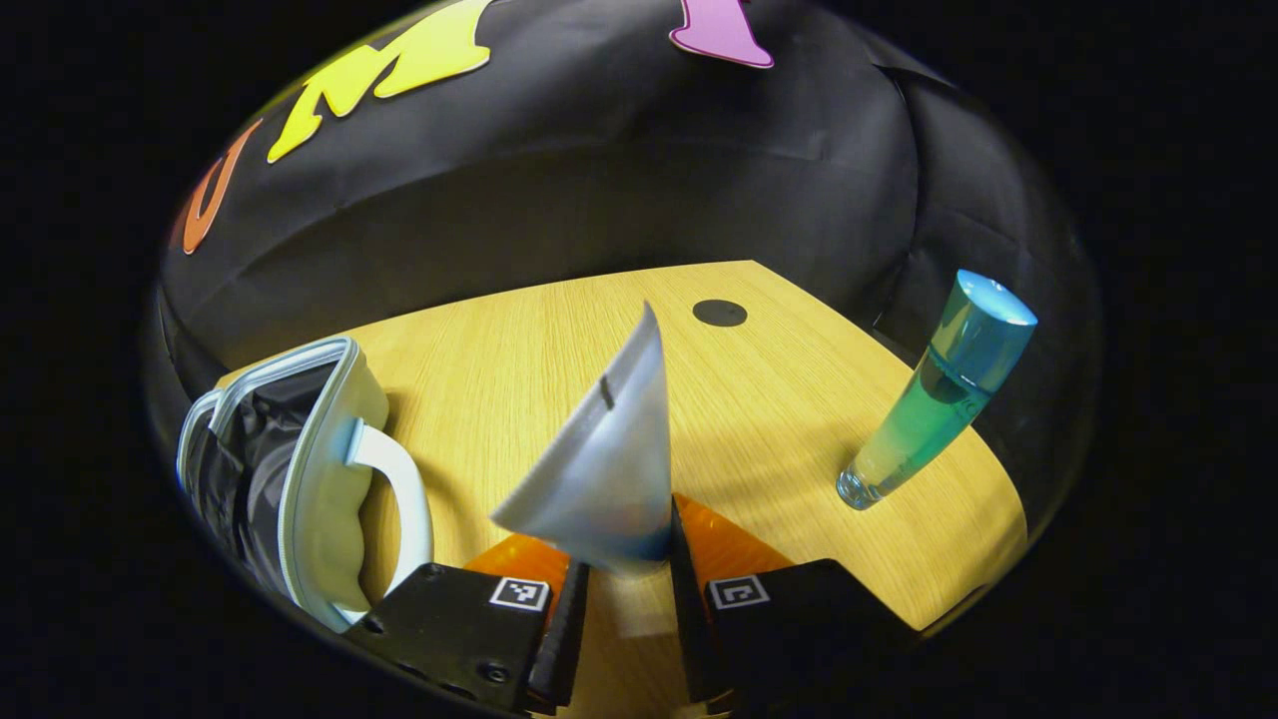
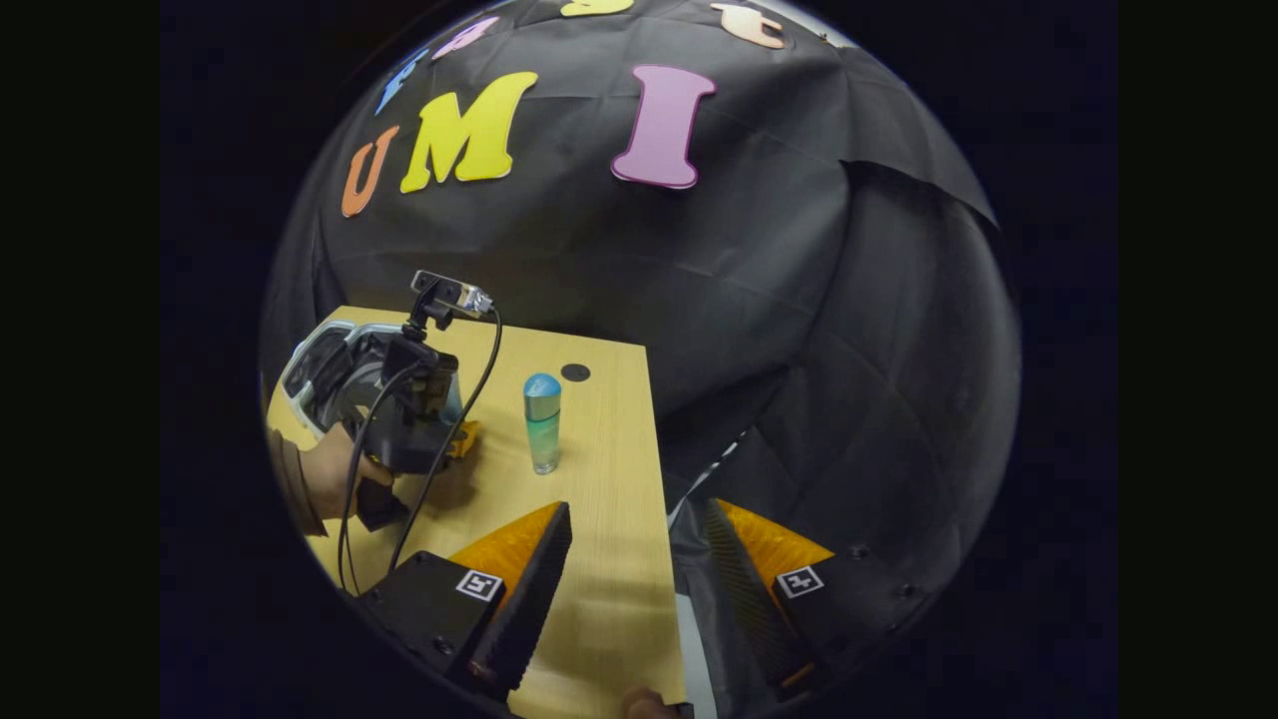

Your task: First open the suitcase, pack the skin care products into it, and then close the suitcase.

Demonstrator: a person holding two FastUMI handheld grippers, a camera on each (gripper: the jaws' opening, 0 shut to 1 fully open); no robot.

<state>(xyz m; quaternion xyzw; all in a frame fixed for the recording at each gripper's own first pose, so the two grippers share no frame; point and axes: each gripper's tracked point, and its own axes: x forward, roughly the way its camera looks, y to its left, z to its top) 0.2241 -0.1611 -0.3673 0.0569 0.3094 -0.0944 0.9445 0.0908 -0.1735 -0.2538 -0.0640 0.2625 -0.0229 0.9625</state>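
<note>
So the left gripper [image 1: 627, 589] has both fingers pinched on a silvery-white squeeze tube with a flat crimped end [image 1: 604, 469], holding it up over the light wood-grain table [image 1: 759, 399], crimped end pointing away from the camera; off to its left sits the small pale suitcase with a white handle [image 1: 329, 479], lid open, dark lining showing; on the right side of the table a tall clear bottle of blue-green liquid with a rounded blue cap [image 1: 939, 389] stands upright, well apart from the tube; in the right gripper view, the right gripper [image 2: 634, 589] has its fingers spread wide with nothing between them, hanging over the table's near right edge; farther off there you can see a hand [image 2: 339, 469] holding the left gripper beside the suitcase, bottle just to its right.
</note>
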